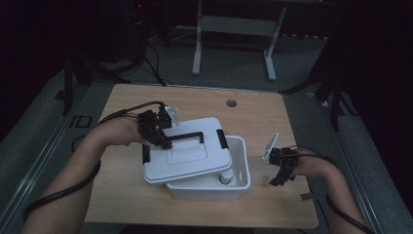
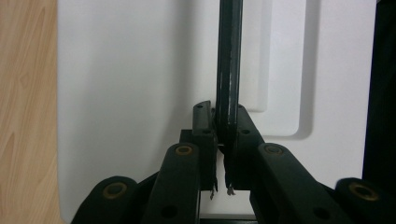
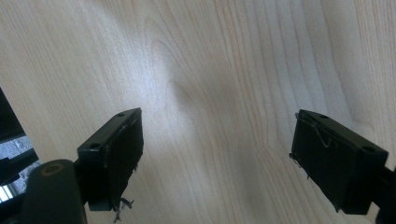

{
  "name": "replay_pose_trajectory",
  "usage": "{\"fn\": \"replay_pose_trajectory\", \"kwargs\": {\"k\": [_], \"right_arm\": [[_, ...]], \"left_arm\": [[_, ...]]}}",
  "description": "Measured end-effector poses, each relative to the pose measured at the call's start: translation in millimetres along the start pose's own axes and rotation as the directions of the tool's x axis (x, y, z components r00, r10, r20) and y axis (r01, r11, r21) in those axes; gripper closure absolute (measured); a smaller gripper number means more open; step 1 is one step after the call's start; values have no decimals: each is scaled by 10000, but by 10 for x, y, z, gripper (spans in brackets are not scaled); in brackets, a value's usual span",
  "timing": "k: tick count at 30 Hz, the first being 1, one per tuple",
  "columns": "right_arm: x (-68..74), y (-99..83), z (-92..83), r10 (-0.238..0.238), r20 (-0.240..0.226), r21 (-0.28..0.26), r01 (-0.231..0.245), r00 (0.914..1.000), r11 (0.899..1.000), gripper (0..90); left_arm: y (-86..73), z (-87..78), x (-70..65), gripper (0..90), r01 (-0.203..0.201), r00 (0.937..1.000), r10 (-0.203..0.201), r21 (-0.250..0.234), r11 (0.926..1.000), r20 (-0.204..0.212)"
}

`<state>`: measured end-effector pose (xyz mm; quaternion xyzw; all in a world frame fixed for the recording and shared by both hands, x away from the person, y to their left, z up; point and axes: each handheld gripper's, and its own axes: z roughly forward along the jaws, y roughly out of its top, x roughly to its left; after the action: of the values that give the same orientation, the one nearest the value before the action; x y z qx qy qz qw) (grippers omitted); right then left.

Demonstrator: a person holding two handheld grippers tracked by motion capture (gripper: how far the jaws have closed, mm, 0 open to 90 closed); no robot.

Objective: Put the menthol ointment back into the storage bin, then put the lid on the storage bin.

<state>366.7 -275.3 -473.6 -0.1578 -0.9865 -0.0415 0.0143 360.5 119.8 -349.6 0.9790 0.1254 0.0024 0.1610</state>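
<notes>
A white plastic box (image 1: 241,183) sits mid-table. Its white lid (image 1: 187,156) lies askew across the box's left part, tilted, with the right side of the box uncovered. The lid carries a black handle (image 1: 187,137). My left gripper (image 1: 163,141) is shut on that handle. In the left gripper view both jaws pinch the dark handle bar (image 2: 229,70) above the white lid (image 2: 130,84). My right gripper (image 1: 282,173) hangs to the right of the box, open, over bare wood (image 3: 210,93) with nothing between its jaws. A pale round object (image 1: 225,178) shows inside the box.
The wooden table (image 1: 272,117) has a round grommet hole (image 1: 231,103) near its far edge. Black latches (image 1: 222,139) sit on the lid's ends. A white desk frame (image 1: 234,34) stands on the floor beyond.
</notes>
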Motion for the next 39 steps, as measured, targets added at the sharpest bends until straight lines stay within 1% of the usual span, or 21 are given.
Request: {"fn": "replay_pose_trajectory", "kwargs": {"k": [2,3,4,5,6,8,9,10,12,16,18,19,29,37,39], "right_arm": [[4,-2,10,-21,1,42,21,10000,10000,165],[2,-2,15,-79,20,65,78,10000,9999,165],[2,-2,15,-80,20,60,80,10000,10000,165],[3,-2,12,-61,25,22,61,10000,10000,165],[6,-2,8,-50,27,5,50,10000,10000,165],[9,-5,6,-69,27,-24,69,10000,10000,165],[10,-8,6,-65,32,-11,65,10000,10000,165],[10,-12,8,-72,38,-15,72,10000,10000,165],[12,-20,6,-13,40,-1,13,10000,10000,165],[9,-40,11,-12,45,-45,12,10000,10000,165],[12,-44,13,-5,22,-18,5,10000,10000,165],[12,-46,14,8,15,-22,-8,10000,10000,165],[16,-47,24,-9,17,-12,9,10000,10000,165],[24,-27,48,-52,-58,-4,52,10000,10000,165],[24,-22,51,-59,-58,21,60,10000,10000,165]], "left_arm": [[65,27,-21,836,-121,9999,121,34,9999,37],[102,41,-33,836,-261,9997,261,48,9996,27],[138,57,-43,836,-276,9996,276,22,9996,77],[175,72,-51,836,-440,9990,439,36,9990,128],[215,90,-59,836,-519,9986,518,35,9986,136],[292,130,-74,836,-752,9969,749,130,9971,240],[331,149,-82,835,-816,9965,813,174,9965,202],[366,174,-85,835,-876,9958,870,188,9960,299],[434,223,-101,835,-1030,9943,1022,232,9944,310],[531,299,-132,835,-1334,9898,1320,229,9908,545],[567,319,-140,835,-1394,9885,1378,226,9900,625],[580,332,-145,835,-1479,9871,1460,255,9887,663],[616,389,-118,835,-1574,9853,1540,435,9866,738],[590,417,-108,835,-1591,9850,1553,468,9862,749],[574,450,-94,834,-1578,9849,1532,541,9860,805]]}}
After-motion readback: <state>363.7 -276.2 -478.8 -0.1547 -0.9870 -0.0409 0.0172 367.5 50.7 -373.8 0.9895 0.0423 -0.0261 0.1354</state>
